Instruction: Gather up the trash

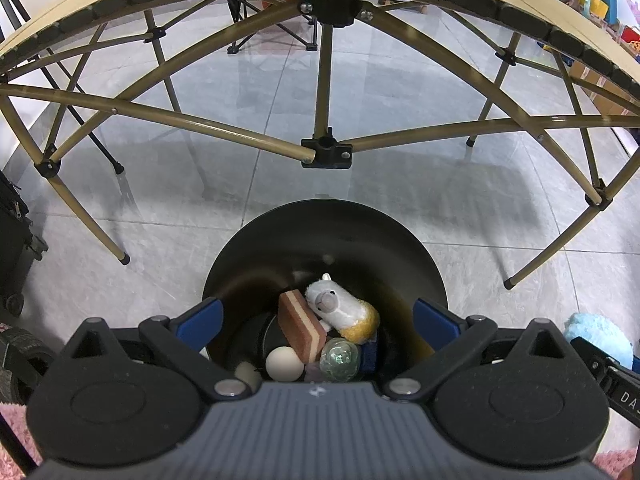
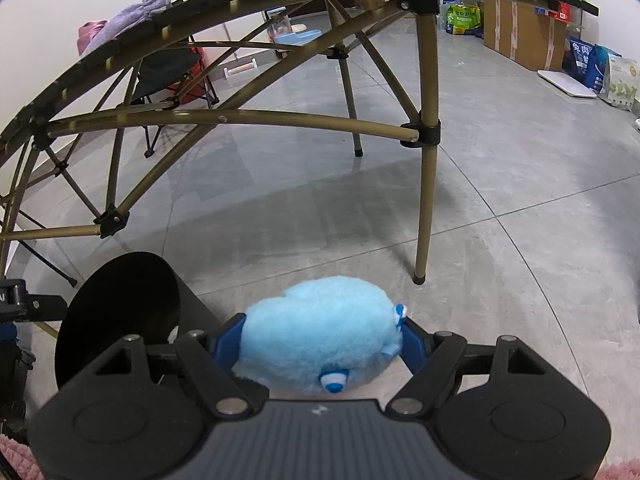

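Right gripper [image 2: 322,336] clamps blue plush [image 2: 320,332] (snug between pads); left gripper [image 1: 318,322] wide open, empty, above bin [image 1: 248,248].

Right gripper [image 2: 322,338] fingers [image 2: 228,340] clamp blue plush toy [image 2: 320,340] above grey floor [image 2: 500,200]; black bin [image 2: 120,312] just left, folding desk [image 2: 426,128] beyond

The round black plastic bin [image 1: 324,240] stands open at six o'clock in the left wrist view, its mouth unobstructed from above; its bottom is crowded with a white-and-yellow plush alpaca [image 1: 340,308], a brown-and-cream sponge block [image 1: 302,326] and a white ball [image 1: 285,364]. From nine to three o'clock the olive metal folding-table frame [image 1: 325,80] arches overhead, its legs and crossbars barring passage. Bare grey tiled floor [image 2: 500,200] lies free at three o'clock in the right wrist view.
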Tool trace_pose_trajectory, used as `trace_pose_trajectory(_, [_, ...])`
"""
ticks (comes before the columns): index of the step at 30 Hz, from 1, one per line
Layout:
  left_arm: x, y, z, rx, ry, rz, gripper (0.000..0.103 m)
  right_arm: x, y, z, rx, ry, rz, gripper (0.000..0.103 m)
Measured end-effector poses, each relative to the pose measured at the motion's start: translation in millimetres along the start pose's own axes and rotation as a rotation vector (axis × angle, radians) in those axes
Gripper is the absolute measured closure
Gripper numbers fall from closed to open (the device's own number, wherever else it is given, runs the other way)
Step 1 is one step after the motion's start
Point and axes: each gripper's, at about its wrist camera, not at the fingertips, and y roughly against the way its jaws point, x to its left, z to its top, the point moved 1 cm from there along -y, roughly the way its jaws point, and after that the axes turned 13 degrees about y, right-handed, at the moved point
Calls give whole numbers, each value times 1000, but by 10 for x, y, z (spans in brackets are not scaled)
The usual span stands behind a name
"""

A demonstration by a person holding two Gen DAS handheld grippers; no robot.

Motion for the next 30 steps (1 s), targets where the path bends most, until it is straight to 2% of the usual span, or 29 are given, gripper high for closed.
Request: trace_pose_trajectory(30, [385,300,-31,-50,19,-10,0,439,251,45,-18,90,31,26])
